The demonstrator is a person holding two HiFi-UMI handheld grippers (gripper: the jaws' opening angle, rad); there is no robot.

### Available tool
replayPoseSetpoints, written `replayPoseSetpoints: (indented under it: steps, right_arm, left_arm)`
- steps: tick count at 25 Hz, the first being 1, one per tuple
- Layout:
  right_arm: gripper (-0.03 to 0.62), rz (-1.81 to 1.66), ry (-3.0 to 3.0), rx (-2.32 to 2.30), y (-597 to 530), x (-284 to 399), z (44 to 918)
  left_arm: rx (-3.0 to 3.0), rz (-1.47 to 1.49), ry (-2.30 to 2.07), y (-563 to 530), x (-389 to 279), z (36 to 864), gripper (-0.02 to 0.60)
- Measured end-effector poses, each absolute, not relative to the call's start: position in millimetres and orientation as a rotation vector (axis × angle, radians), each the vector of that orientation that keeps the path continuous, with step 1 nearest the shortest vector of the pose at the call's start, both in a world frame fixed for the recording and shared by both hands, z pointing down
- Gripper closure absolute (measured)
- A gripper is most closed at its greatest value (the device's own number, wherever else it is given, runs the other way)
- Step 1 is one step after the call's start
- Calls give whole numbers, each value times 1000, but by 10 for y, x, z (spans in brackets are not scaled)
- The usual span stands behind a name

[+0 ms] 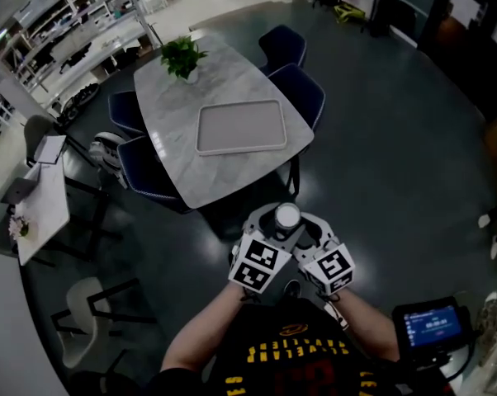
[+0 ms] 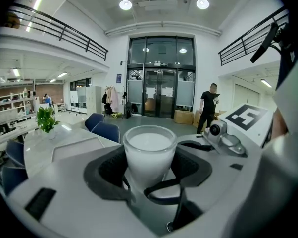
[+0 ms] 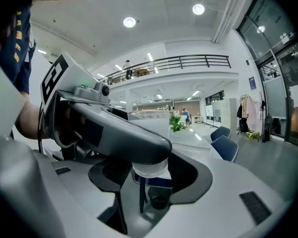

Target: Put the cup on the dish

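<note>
- cup [image 1: 286, 216]: upright, long axis vertical, white inside. It is carried in the air over the floor, not yet over the surface [image 1: 232, 180].
- left gripper [image 2: 149, 167]: fingers clamped on the cup's sides.
- right gripper [image 3: 150, 175]: fingers wide but appear closed around the cup's base, crossing the left pair. Shared hold.
- dish [image 1: 240, 126]: flat rectangular tray lying on the surface, nothing on it.
- Key relation: in the head view the dish lies ahead and slightly left of the cup, well apart. Both hands about equally near.
- Judgement: carry forward, keep level, then lower.
</note>
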State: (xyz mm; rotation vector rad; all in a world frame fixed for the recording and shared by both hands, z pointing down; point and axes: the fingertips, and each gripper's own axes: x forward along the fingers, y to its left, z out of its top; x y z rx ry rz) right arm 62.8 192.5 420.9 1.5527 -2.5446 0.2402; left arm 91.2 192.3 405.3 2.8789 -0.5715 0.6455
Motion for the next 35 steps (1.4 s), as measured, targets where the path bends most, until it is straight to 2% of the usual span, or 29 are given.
replayPoseSetpoints:
  steps: [9,35]
  right_arm:
    - [359,260,-2579,1436,1591,1055,4358]
    - [359,322,-2541,1371,-600,853,4649]
  left_arm:
    - [2825,650,-684,1541,1329,4143,318]
    - [2756,654,-670,-669,1119,4435,318]
